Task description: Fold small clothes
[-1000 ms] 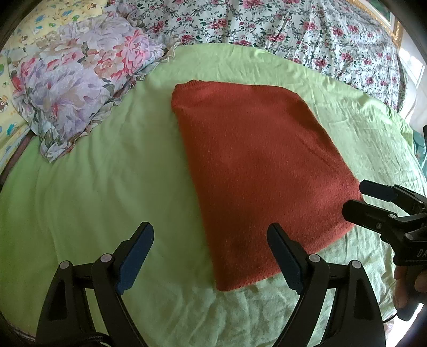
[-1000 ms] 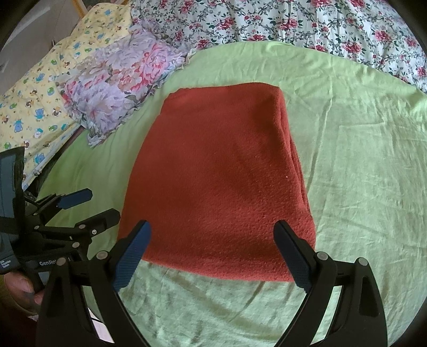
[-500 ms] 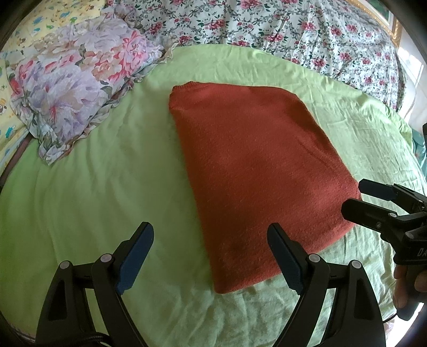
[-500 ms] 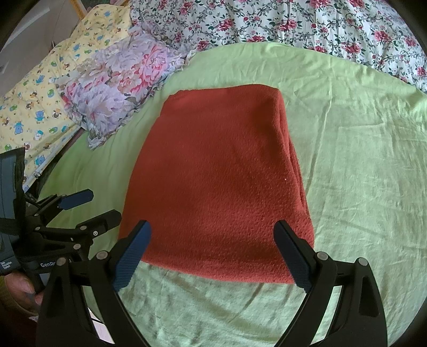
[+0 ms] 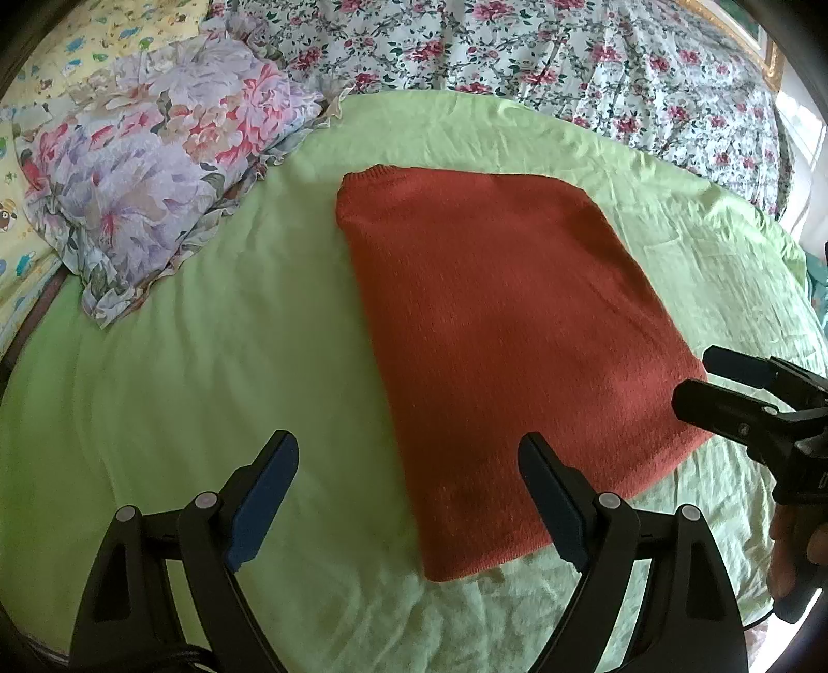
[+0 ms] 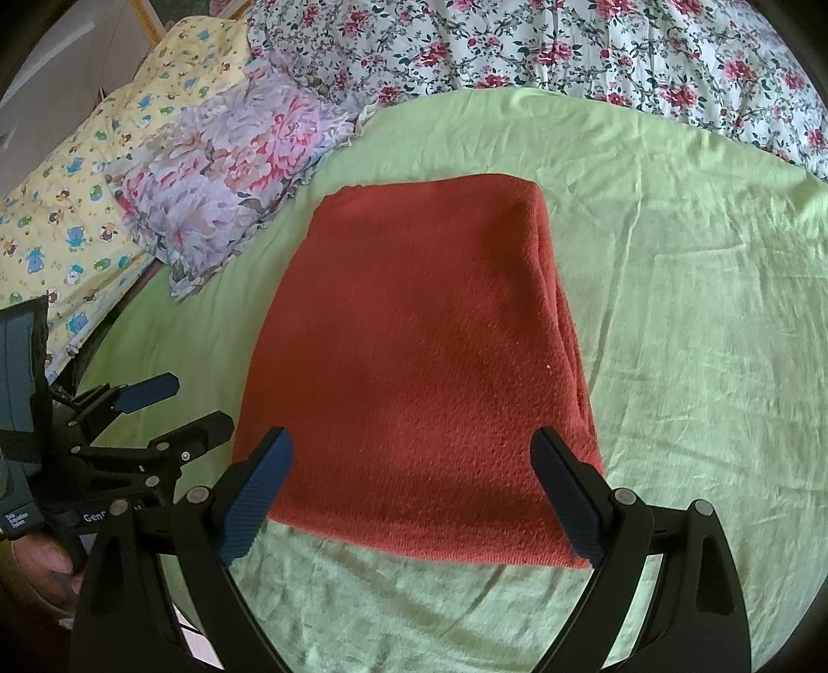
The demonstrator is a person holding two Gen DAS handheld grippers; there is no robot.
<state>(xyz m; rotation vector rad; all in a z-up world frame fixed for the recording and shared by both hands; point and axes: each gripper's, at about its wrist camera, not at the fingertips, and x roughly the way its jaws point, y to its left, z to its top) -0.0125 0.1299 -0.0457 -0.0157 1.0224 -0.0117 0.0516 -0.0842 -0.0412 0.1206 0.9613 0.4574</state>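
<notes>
Fig.: folded rust-red knit garment [image 5: 497, 331] lies flat on the light-green bed sheet [image 5: 207, 362], mid-bed, as a neat rectangle; stacked folded edges show along its right side in the right wrist view [image 6: 564, 331].

L side: your left gripper [image 5: 409, 497] hovers above the sheet w/ fingers spread wide, holding nothing. Its left finger [image 5: 264, 497] is over bare sheet, its right finger [image 5: 556, 502] over the garment's near edge.

R side: your right gripper [image 6: 411, 497] is also spread wide and empty, its two fingers framing the garment's near edge [image 6: 429, 538]. Contact w/ the cloth can't be told for either gripper.

Bkgd: ruffled lilac floral pillow [image 6: 227, 171] rests at the sheet's far-left corner, apart from the garment. White rose-print bedcover [image 6: 595, 46] runs along the far side; yellow cartoon-animal print cloth [image 6: 77, 207] lies left of the pillow.
</notes>
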